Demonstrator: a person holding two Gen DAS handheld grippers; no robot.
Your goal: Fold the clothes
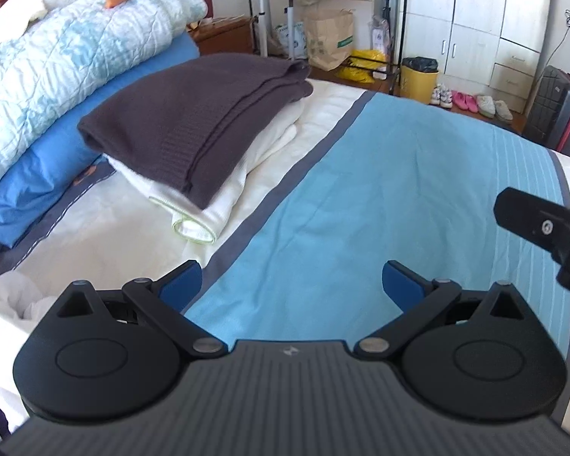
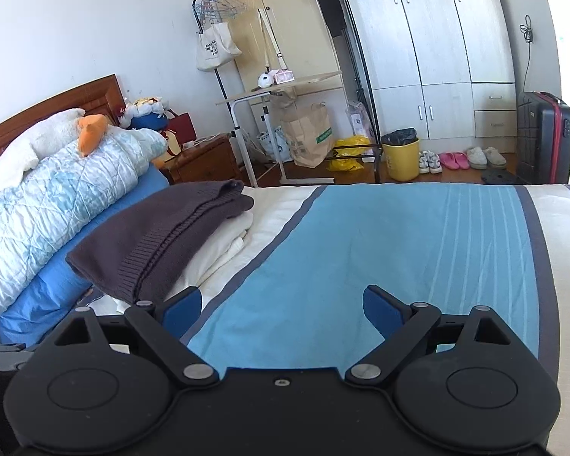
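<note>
With both grippers hovering over the bare blue stripe of the bed (image 1: 361, 174), we judge the step in hand to be moving on from a finished fold and looking for the next garment. The left gripper (image 1: 292, 285) has its jaws spread wide with nothing between them, and the right gripper (image 2: 281, 309) is likewise released and empty. The dark grey knit sweater (image 1: 193, 114) sits folded on top of a folded white garment (image 1: 247, 174) in the centre-left of the left wrist view, well apart from either gripper. To do this well, we should keep clear of that stack so it stays square. A crumpled white cloth (image 1: 15, 296) at the lower left edge may be next; we cannot tell what it is.
</note>
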